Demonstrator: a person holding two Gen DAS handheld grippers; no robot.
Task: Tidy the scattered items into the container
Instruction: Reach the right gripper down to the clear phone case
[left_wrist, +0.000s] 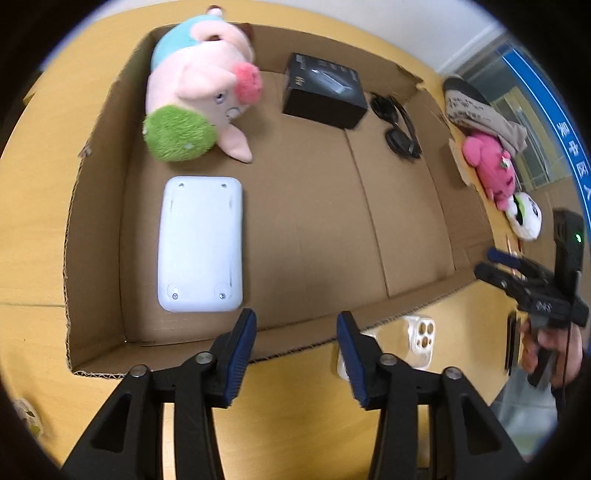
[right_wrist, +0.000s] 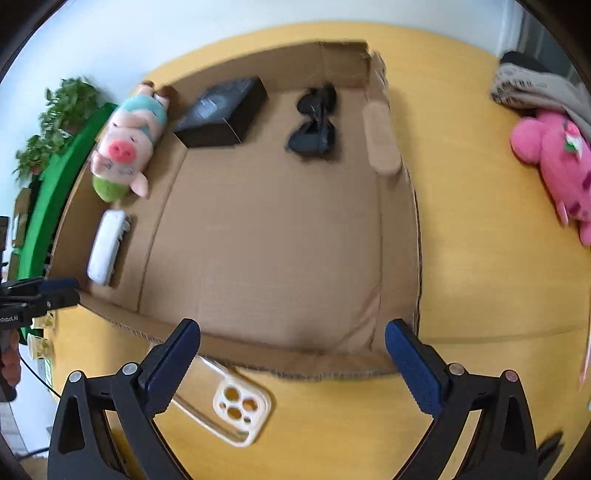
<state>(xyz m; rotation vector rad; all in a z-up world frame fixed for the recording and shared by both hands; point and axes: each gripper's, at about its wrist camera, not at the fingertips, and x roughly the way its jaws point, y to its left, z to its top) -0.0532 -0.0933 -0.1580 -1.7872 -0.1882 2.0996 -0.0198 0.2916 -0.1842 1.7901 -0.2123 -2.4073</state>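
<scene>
- Cardboard box (left_wrist: 406, 221): shallow, open-topped, corrugated brown walls with rough cut edges, flat floor with a centre seam. It sits on a smooth yellow wooden table (right_wrist: 480, 277).
- Plush pig (left_wrist: 199, 92): soft, fuzzy, pink body with a light-blue top and a green shaggy end. It lies in the box's far left corner.
- White device (left_wrist: 201, 243): smooth hard plastic, rounded rectangle, screws and round feet facing up. It lies flat on the box floor just beside the left wall, near the pig.
- Black carton (left_wrist: 323, 90): matte, rectangular, sharp-edged. It rests by the box's far wall.
- Sunglasses (left_wrist: 395, 125): glossy black, folded, on the box floor right of the carton.
- Phone case (right_wrist: 225, 400): clear, flexible-looking, with a cream camera-hole panel. It lies on the table outside the box's near wall.
- Pink plush toy (right_wrist: 557, 162): fuzzy, spotted, on the table well right of the box, under a beige cloth item (right_wrist: 539, 88).
- Left gripper (left_wrist: 295, 343): jaws partly apart, ribbed blue pads bare, nothing between them, above the box's near wall.
- Right gripper (right_wrist: 291, 354): jaws spread wide, empty, touching nothing, above the box's near wall.
</scene>
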